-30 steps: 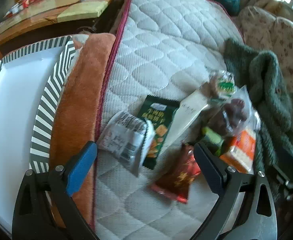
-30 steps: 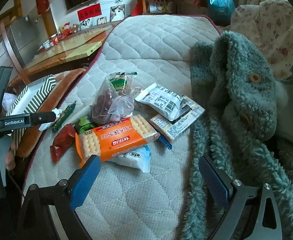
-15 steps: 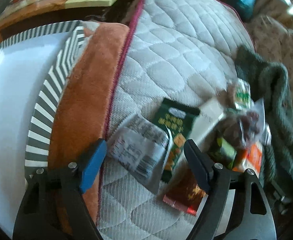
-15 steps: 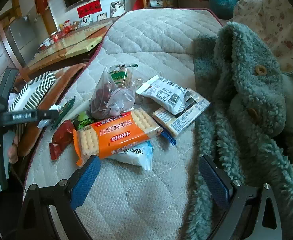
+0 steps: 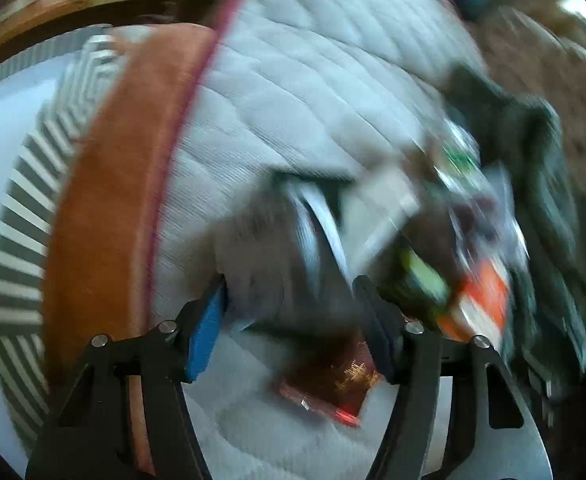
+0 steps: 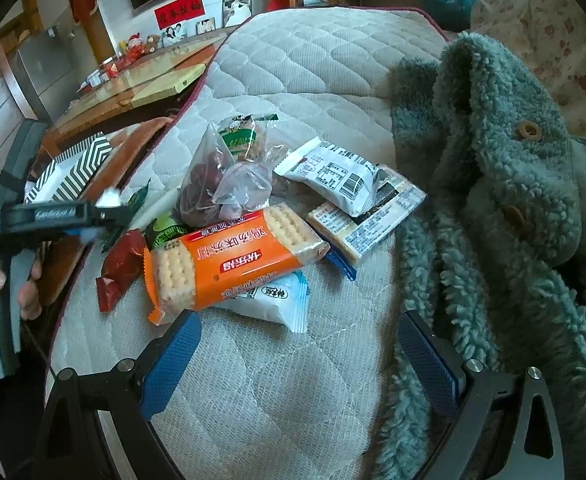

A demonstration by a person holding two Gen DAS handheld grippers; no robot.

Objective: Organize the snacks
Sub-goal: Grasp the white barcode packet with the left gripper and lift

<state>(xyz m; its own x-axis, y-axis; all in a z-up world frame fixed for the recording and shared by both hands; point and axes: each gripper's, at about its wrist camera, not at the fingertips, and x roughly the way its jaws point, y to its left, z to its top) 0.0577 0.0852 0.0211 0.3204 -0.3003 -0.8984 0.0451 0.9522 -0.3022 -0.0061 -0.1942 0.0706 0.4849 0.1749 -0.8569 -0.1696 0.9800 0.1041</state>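
Snacks lie in a pile on a quilted mattress (image 6: 313, 80). An orange cracker pack (image 6: 233, 260) lies in front, with a bag of red dates (image 6: 221, 184), a white packet (image 6: 333, 172) and a red packet (image 6: 119, 268) around it. My left gripper (image 5: 293, 312) has its jaws half closed around a grey-white snack packet (image 5: 277, 248); the view is blurred, and contact is unclear. The left gripper also shows in the right wrist view (image 6: 93, 220). My right gripper (image 6: 301, 356) is open and empty, just in front of the pile.
A white box with a striped rim (image 5: 17, 208) sits left of the mattress beside an orange-brown cushion (image 5: 113, 184). A teal fleece coat (image 6: 513, 200) lies on the right. A wooden table (image 6: 133, 92) stands behind.
My left gripper has moved forward onto the grey-white packet and its jaws have narrowed around it. The right gripper has edged slightly closer to the pile.
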